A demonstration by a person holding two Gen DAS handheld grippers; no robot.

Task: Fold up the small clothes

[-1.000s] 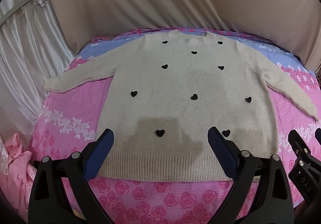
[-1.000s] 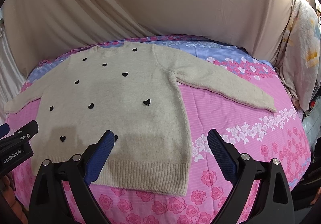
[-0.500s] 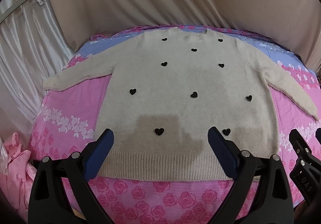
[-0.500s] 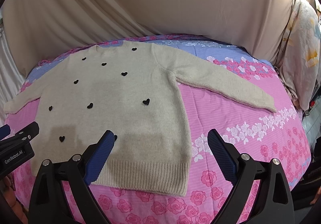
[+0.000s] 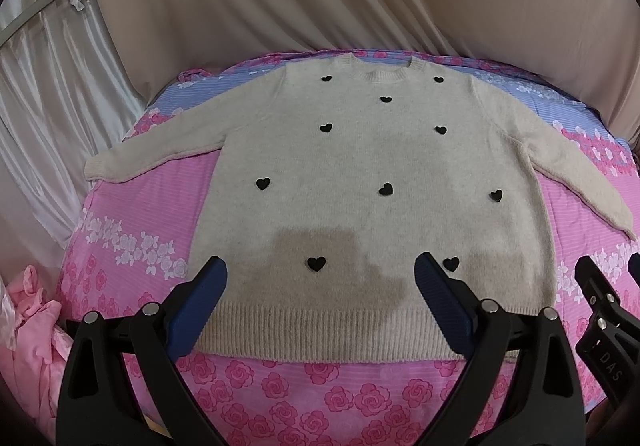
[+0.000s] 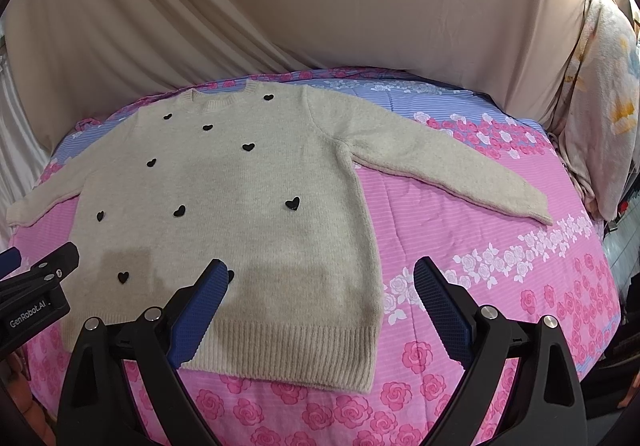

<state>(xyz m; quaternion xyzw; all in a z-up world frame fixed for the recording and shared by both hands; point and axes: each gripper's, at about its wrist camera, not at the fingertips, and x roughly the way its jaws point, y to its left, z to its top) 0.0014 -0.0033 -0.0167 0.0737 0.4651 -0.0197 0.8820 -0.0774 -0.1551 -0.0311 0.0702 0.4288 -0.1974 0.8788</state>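
Little has shifted since a second ago: both grippers hang in the same place above the near edge of the bed, and the left camera has only crept a touch closer, so the sweater sits slightly lower and larger in its view. Left gripper (image 5: pixel 320 286) stands wide open, its two blue pads spread over the ribbed hem with nothing between them. Right gripper (image 6: pixel 320 286) is spread just as wide and holds nothing either, its left pad over the hem's right part, its right pad over bare bedspread.

One beige sweater (image 5: pixel 372 182) lies flat and face up across the middle of the pink floral bedspread (image 5: pixel 132 222), collar toward the far edge, both sleeves stretched out to the sides. I count eleven black hearts on it from the left view; the right view shows ten, one half hidden behind a pad.

Only the left view shows a pink garment (image 5: pixel 28 330) bunched off the bed's near left corner. Only the right view shows a floral pillow (image 6: pixel 600 102) standing past the right edge.
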